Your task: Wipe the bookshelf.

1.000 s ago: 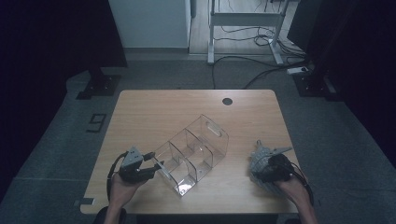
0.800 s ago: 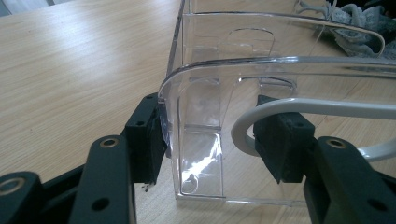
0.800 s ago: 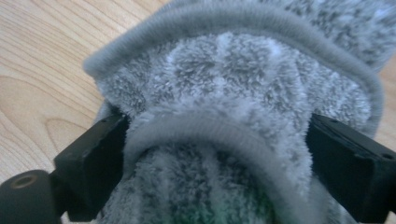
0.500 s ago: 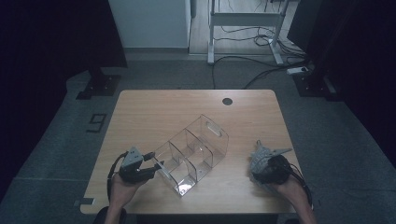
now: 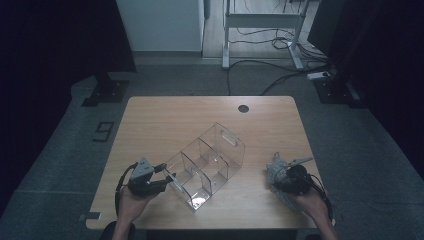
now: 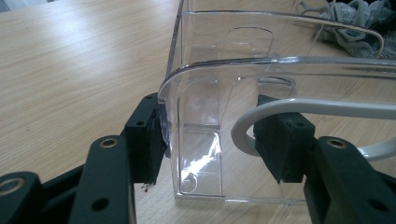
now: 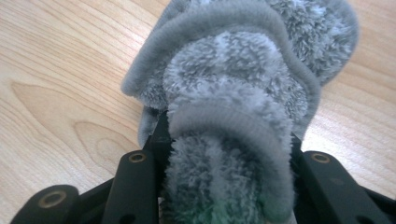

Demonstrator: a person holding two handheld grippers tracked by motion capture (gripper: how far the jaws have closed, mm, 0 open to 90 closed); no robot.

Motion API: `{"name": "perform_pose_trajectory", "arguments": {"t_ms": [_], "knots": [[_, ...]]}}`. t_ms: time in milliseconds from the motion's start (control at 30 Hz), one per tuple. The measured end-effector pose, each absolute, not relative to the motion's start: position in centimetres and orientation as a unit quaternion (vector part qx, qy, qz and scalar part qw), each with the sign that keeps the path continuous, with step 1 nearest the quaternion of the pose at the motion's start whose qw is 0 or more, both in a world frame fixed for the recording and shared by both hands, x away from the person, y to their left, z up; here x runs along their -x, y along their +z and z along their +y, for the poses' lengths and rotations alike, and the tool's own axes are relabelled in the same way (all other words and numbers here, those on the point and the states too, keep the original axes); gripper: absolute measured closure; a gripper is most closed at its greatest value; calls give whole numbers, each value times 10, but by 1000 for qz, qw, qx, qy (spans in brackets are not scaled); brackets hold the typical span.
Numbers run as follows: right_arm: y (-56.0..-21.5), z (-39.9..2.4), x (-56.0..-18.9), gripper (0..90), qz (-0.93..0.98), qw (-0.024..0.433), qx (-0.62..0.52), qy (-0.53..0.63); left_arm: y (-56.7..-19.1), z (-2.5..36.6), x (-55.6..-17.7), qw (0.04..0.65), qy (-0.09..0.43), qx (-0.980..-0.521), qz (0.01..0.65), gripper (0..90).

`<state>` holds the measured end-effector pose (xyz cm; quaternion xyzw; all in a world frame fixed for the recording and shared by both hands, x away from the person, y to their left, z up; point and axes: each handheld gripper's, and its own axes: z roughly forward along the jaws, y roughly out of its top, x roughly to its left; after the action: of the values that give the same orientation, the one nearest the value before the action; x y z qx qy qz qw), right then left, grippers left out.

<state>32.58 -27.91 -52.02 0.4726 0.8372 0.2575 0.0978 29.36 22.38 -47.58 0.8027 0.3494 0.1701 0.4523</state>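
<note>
Right gripper (image 7: 224,140), jaws just closing, clamps the grey sock (image 7: 238,93) at the table's (image 5: 165,120) near right; left gripper (image 6: 210,140) pinches the clear organizer's (image 6: 219,84) end wall, centre-left

A lab: bare wooden table (image 5: 165,120), floor cables (image 5: 260,65), dark screens (image 5: 60,45).

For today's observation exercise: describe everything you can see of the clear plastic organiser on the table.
The clear plastic organiser is a see-through, open-topped box with rounded corners, split by clear dividers into three compartments, all empty as far as can be seen. An oval handle slot is cut in its far end wall. It sits upright and at a slant on the wooden table, near the front edge. The left gripper straddles its near end wall, one pad against the outside, the other inside. A grey fuzzy sock lies apart, to its right.
</note>
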Motion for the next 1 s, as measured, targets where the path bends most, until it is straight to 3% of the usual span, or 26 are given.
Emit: {"name": "perform_pose_trajectory", "arguments": {"t_ms": [467, 1000], "knots": [[-496, -276, -326, 557, 830, 87, -462, 299, -476, 223, -293, 455, 166, -802, 349, 449], [-457, -253, -333, 539, 842, 115, -424, 314, -477, 224, -294, 458, 164, -801, 350, 448]]}}
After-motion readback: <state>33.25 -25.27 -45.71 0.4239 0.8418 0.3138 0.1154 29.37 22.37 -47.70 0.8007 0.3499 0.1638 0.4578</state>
